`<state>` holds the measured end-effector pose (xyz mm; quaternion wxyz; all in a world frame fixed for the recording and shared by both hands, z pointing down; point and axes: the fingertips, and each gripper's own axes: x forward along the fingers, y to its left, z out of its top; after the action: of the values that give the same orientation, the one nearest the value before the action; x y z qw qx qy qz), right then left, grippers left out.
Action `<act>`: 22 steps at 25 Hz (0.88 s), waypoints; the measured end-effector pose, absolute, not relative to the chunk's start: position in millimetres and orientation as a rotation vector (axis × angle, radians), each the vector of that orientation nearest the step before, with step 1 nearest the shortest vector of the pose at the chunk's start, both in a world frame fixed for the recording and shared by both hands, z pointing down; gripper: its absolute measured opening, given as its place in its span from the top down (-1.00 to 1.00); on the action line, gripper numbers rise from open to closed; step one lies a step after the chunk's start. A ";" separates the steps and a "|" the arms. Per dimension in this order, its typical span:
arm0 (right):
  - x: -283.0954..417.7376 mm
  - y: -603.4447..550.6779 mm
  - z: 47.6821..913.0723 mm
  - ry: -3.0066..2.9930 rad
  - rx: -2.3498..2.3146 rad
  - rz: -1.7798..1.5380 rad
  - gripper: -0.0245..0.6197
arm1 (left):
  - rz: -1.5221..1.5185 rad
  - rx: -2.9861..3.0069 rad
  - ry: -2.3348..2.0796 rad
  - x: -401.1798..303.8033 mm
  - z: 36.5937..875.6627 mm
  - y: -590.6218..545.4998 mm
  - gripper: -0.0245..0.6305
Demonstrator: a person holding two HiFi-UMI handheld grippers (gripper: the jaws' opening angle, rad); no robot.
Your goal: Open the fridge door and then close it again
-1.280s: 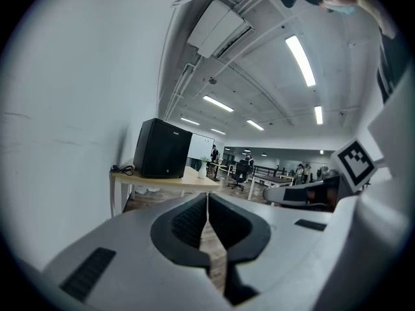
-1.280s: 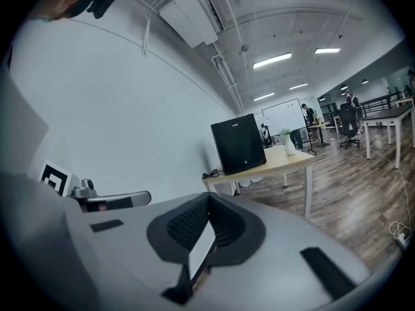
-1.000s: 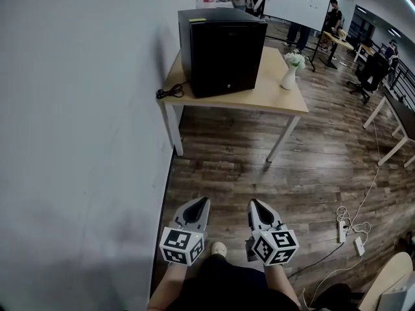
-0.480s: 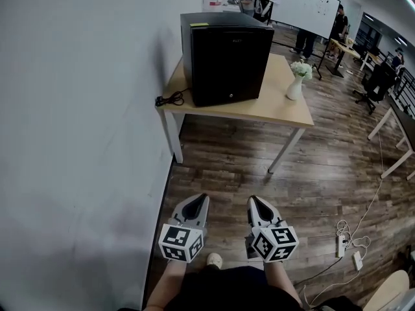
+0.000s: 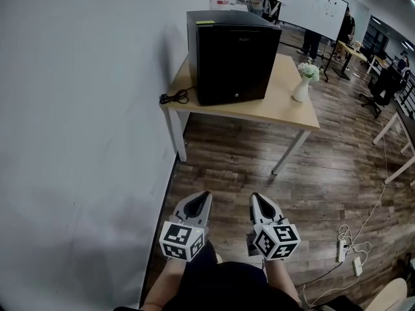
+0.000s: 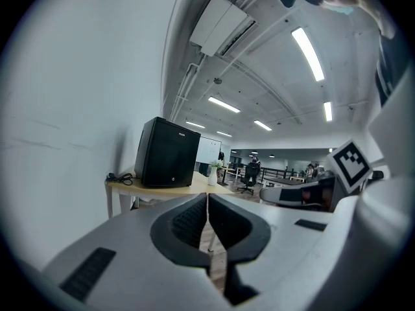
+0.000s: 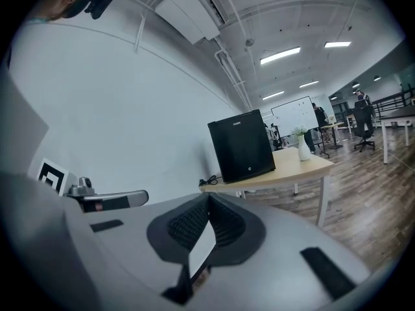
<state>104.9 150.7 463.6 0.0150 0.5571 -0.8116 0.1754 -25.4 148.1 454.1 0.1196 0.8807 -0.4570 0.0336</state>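
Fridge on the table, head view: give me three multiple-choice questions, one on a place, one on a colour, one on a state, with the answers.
1. Where does the vase stand?
A. on the table, right of the fridge in the head view
B. on top of the fridge
C. on the floor

2. What colour is the fridge?
A. white
B. black
C. silver

3. How is the fridge door?
A. swung wide open
B. shut
C. taken off

Answers:
1 A, the vase stands on the tabletop beside the fridge.
2 B, the whole cabinet is black.
3 B, the door lies flush against the cabinet.
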 end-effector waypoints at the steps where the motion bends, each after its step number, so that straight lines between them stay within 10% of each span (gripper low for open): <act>1: 103.0 150.9 465.2 -2.526 1.728 0.550 0.97 | 0.101 2.571 -1.336 -26.6 454.9 148.5 0.90; 22: 97.6 90.4 481.0 -2.509 1.697 0.607 0.97 | 0.106 2.541 -1.337 -26.2 465.2 77.5 0.90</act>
<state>97.6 90.4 481.0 0.0262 0.5490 -0.8120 0.1965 -26.2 77.5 465.2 0.1339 0.8764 -0.4611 0.0366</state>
